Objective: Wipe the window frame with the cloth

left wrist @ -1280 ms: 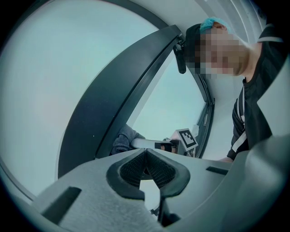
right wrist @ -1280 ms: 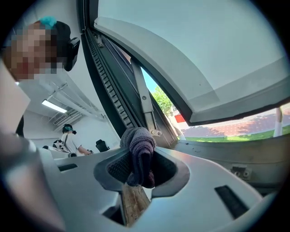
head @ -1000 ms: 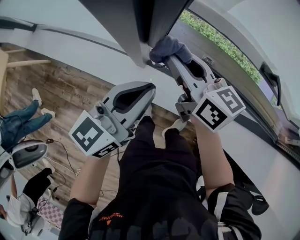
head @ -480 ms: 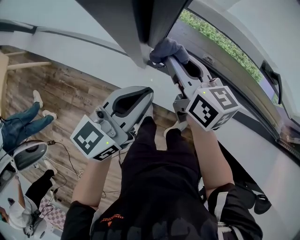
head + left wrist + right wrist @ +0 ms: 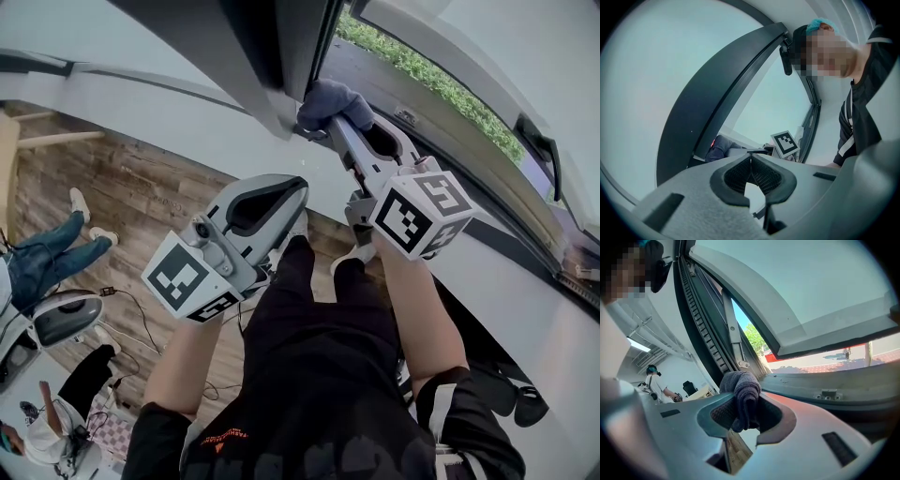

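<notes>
Cloth (image 5: 330, 101): dark grey, bunched, pinched between the jaws of the right gripper (image 5: 324, 120). In the head view it lies against the edge of the dark window frame (image 5: 281, 47), at the foot of the upright section beside the open sash. The right gripper view confirms the hold: the cloth (image 5: 740, 391) fills the gap between the jaws of the right gripper (image 5: 743, 403), with a fold hanging down behind the pads, and the window frame (image 5: 701, 324) with its ribbed channel runs close behind it.

The right gripper's marker cube (image 5: 422, 214) faces the head camera above the person's forearm.

The left gripper (image 5: 300, 180) is held lower, to the left, apart from the frame. In its own view the left gripper (image 5: 751, 158) has its jaws pressed together at the tips with nothing between them; the window frame (image 5: 722, 93) arcs overhead.

Below lies a wood-plank floor (image 5: 122, 187), where a second person's legs in jeans (image 5: 47, 248) show at left. A hedge (image 5: 422, 70) is visible outside the window.
</notes>
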Demonstrator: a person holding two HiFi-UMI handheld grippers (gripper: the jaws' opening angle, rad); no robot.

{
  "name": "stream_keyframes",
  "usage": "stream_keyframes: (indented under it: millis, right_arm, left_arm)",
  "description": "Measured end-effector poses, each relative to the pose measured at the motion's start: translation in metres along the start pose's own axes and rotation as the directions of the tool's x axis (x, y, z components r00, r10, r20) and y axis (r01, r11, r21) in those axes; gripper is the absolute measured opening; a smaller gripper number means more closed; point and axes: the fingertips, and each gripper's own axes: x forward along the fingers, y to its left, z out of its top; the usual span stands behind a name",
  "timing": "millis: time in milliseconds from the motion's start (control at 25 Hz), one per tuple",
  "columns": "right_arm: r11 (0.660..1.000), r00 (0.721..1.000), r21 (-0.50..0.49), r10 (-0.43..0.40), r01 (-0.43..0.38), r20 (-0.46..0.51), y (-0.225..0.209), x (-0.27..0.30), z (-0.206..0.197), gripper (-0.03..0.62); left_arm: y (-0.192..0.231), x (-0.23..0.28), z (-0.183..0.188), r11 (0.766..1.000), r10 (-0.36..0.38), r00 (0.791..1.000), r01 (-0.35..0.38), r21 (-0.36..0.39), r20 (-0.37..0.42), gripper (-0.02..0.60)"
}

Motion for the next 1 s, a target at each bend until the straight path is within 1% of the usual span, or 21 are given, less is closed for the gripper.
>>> stream_keyframes:
  millis: [240, 480, 1000]
  right_arm:
    - [1.000, 1.000, 0.018, -0.012, 0.012, 0.000, -0.010, -0.012, -0.002, 0.100]
    - [0.999, 1.000, 0.032, -0.022, 0.022, 0.010, -0.025, -0.036, -0.003, 0.100]
    - [0.997, 0.999, 0.060, -0.042, 0.041, 0.023, -0.043, -0.072, -0.006, 0.098]
  left_arm:
    - [-0.011, 0.010, 0.001, 1.000, -0.019, 1.000, 0.019, 0.012, -0.015, 0.025]
    - [-0.031, 0.029, 0.000, 0.999, -0.039, 0.999, 0.040, 0.033, -0.035, 0.024]
    - [-0.061, 0.057, -0.007, 0.996, -0.077, 0.995, 0.081, 0.047, -0.067, 0.023]
